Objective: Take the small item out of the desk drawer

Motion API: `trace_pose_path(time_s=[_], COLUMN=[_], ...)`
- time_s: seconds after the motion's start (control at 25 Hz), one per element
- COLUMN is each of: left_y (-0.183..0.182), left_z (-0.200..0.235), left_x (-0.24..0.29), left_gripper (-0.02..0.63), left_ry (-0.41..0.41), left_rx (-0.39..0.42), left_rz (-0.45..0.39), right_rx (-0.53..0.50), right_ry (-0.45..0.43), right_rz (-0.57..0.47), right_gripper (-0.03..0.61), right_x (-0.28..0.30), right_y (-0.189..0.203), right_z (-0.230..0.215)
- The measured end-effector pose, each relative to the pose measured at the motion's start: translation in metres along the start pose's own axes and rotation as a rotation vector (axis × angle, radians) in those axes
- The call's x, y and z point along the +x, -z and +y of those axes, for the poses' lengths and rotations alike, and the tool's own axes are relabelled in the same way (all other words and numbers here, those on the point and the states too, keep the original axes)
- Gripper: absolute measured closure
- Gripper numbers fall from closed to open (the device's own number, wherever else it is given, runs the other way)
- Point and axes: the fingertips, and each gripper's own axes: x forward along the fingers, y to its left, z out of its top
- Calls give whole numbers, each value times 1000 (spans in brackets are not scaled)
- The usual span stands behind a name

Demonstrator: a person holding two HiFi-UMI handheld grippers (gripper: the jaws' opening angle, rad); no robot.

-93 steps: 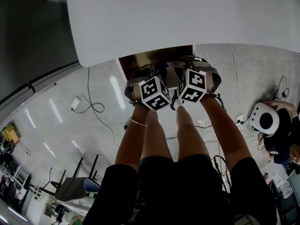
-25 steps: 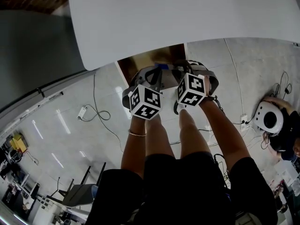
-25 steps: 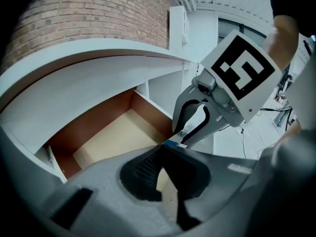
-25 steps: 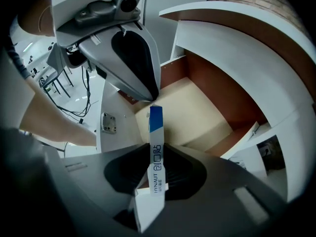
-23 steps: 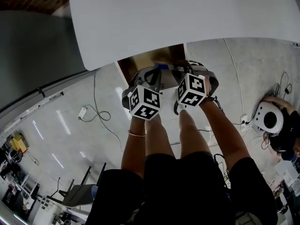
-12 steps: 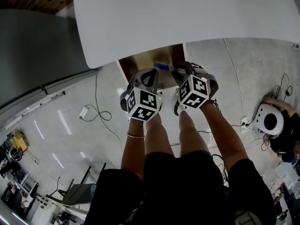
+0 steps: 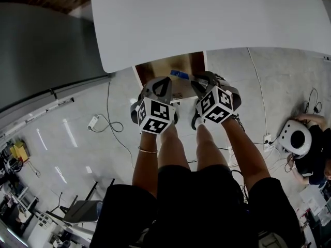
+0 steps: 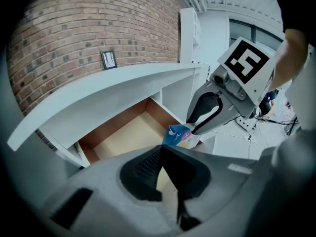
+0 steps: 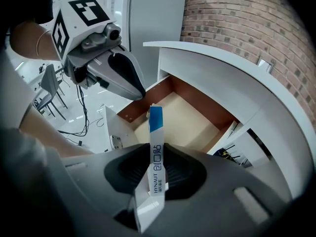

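Observation:
Under the white desk top [image 7: 207, 19] the wooden drawer [image 7: 155, 70] stands pulled open. My right gripper [image 9: 155, 152] is shut on a small flat blue-and-white box [image 9: 156, 157], held upright above the drawer's front. In the head view the box [image 7: 179, 75] shows as a blue strip ahead of the right gripper [image 7: 199, 84]. The left gripper [image 8: 160, 152] is shut with nothing between its pads and hangs beside the drawer [image 8: 123, 135]. From there I see the right gripper [image 8: 193, 128] holding the box [image 8: 177, 134]. The drawer's floor [image 9: 182, 115] looks bare.
A brick wall [image 8: 89, 28] rises behind the desk. Cables and a power strip [image 7: 93, 122] lie on the pale floor at the left. A person with a white round device [image 7: 294, 138] sits at the right. Chairs [image 7: 77, 208] stand at lower left.
Both grippers have drawn back from the drawer toward me. The blue box has come up out of the drawer in the right gripper. The left gripper has shifted a little left.

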Motion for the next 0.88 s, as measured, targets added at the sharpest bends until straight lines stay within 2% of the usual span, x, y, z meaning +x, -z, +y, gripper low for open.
trace_pose_path(time_s=[0.52,0.88], left_y=[-15,-34], left_z=[3,-2], left_x=[-19,-35], left_gripper=[614,614], left_ry=[-13,-20], left_rx=[-17,-46], left_rz=[-11,-53], right_rx=[92,147], right_ry=[24,52], right_rz=[-62,-109], right_gripper=[482,482], right_x=[-28,-54], right_y=[-13,-23], right_z=[-5,-12])
